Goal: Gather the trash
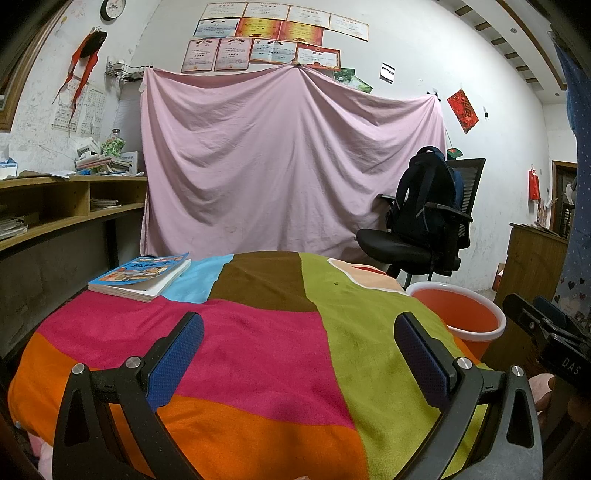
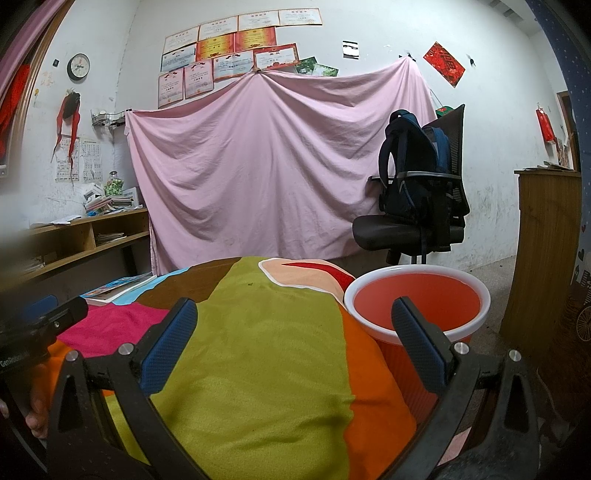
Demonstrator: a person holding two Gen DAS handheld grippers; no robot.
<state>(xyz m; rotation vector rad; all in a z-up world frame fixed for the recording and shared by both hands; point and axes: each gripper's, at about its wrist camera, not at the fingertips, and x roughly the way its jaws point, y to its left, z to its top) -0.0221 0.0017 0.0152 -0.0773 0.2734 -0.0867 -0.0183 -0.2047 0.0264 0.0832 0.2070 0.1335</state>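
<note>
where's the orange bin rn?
Orange bin stands on the floor off the patchwork blanket's right edge, below the office chair, behind the right claw's right finger.

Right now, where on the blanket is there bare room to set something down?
Most of the blanket is bare: the pink and orange patches between the left gripper fingers, and the green strip toward the bucket. Only the far-left corner is taken, by a book.

A home study-bedroom — certificates on the wall, desk shelves, backpack on chair.
</note>
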